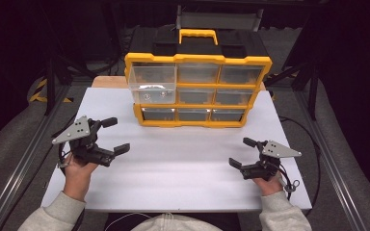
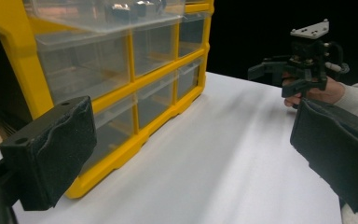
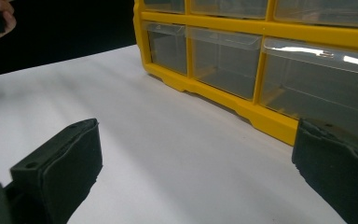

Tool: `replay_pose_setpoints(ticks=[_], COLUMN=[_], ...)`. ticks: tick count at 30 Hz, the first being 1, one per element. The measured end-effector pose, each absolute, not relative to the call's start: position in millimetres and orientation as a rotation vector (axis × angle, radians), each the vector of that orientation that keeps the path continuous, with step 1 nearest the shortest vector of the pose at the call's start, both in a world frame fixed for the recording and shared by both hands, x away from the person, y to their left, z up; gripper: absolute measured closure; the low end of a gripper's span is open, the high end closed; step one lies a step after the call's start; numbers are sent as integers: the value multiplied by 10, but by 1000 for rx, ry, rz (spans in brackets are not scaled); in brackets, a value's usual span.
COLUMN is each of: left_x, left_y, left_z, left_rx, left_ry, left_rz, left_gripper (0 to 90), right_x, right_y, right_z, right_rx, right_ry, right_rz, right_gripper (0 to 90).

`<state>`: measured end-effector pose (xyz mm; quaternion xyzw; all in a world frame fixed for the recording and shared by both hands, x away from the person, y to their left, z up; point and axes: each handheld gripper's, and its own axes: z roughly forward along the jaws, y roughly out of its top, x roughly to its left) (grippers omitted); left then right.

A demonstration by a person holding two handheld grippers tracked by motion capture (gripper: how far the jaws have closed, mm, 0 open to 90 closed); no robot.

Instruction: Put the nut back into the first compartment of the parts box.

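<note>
I see lab-style recording bay: white worktop (image 1: 183, 163) on metal-rail frame (image 1: 19, 163), dark surround, cables on floor, yellow parts organizer (image 1: 197, 89) far centre.

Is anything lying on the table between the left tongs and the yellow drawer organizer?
No. In the high view, only bare white table lies between the open left tongs and the yellow drawer organizer; the left gripper view agrees.

White table (image 1: 183, 163) under bright light, grey floor (image 1: 9, 139) either side of it, metal rails (image 1: 17, 168) flanking it, dark unlit room beyond it
</note>
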<state>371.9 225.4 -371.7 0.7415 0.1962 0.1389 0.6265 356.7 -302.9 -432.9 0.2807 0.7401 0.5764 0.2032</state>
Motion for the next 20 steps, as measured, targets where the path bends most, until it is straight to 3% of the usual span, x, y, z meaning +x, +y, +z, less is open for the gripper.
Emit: replay_pose_setpoints(ticks=[10,20], left_x=[3747,3673], left_y=[2279,2262], left_z=[-4154,-4255], left_rx=[1702,1688], left_ry=[502,499], left_rz=[201,187], left_gripper=[9,9], right_x=[3562,3554], right_y=[-3049,-3044], right_z=[-4313,-4288], right_rx=[764,750], right_ry=[2055,2042], right_rz=[1588,1570], right_gripper=[22,22])
